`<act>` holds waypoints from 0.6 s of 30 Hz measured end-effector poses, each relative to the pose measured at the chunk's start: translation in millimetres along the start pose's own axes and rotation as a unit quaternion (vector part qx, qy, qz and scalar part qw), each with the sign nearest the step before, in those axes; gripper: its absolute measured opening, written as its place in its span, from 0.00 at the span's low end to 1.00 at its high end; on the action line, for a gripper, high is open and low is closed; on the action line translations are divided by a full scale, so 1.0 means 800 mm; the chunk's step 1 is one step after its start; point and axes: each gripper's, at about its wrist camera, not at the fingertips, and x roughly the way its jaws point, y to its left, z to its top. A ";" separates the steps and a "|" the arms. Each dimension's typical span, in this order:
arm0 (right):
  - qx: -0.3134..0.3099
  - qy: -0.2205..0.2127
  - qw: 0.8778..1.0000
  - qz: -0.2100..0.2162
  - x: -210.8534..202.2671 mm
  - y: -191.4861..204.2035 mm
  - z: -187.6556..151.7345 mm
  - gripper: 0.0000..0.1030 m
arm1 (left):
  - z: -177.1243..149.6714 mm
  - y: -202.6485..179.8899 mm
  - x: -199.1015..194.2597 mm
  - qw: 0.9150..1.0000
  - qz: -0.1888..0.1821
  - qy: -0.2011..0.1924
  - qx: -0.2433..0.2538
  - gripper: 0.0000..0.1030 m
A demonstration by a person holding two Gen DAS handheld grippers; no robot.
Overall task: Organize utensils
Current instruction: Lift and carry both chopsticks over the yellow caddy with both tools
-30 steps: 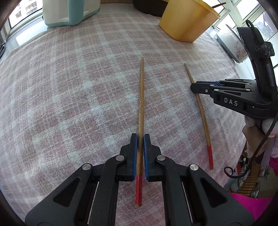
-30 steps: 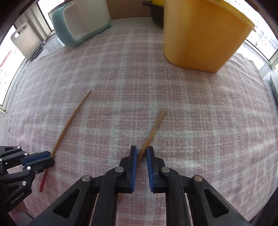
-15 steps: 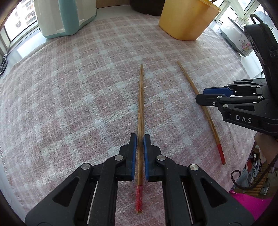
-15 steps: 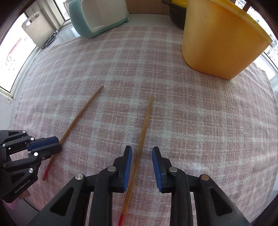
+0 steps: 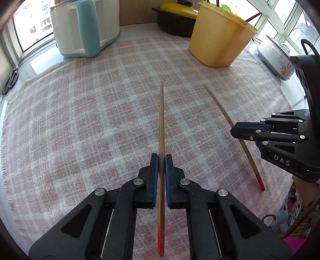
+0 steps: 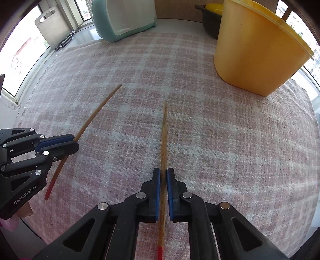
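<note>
Two wooden chopsticks with red ends are over a pink checked cloth (image 5: 80,124). My left gripper (image 5: 161,158) is shut on one chopstick (image 5: 161,120), which runs straight ahead between the blue pads, red end toward the camera. The right wrist view shows that gripper (image 6: 74,144) at the left with its chopstick (image 6: 96,114). My right gripper (image 6: 163,172) is shut on the other chopstick (image 6: 165,130), also pointing straight ahead. In the left wrist view it (image 5: 233,130) grips that chopstick (image 5: 218,106) at the right. A yellow tub (image 5: 218,40) holding utensils stands at the back right.
A white and teal appliance (image 5: 84,30) stands at the back left, a black pot with a yellow lid (image 5: 176,18) behind the tub. A flowered white cooker (image 5: 278,58) sits off the cloth's right side. Scissors (image 5: 12,78) and a cutting board (image 6: 50,28) lie by the left window.
My right gripper opened around its chopstick and then shut on it again, so the stick now lies straight between the pads. The left gripper kept its grip and tilted upward a little.
</note>
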 end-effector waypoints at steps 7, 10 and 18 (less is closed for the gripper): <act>0.007 -0.051 0.998 0.019 -0.045 -0.025 -0.001 0.04 | 0.014 -0.010 -0.038 0.997 -0.007 -0.065 -0.047 0.04; 0.006 -0.065 0.998 0.025 -0.058 -0.036 0.003 0.04 | 0.017 -0.014 -0.048 0.995 -0.007 -0.081 -0.059 0.04; 0.010 -0.098 0.994 0.052 -0.082 -0.047 0.007 0.04 | 0.018 -0.016 -0.079 0.989 0.004 -0.117 -0.091 0.04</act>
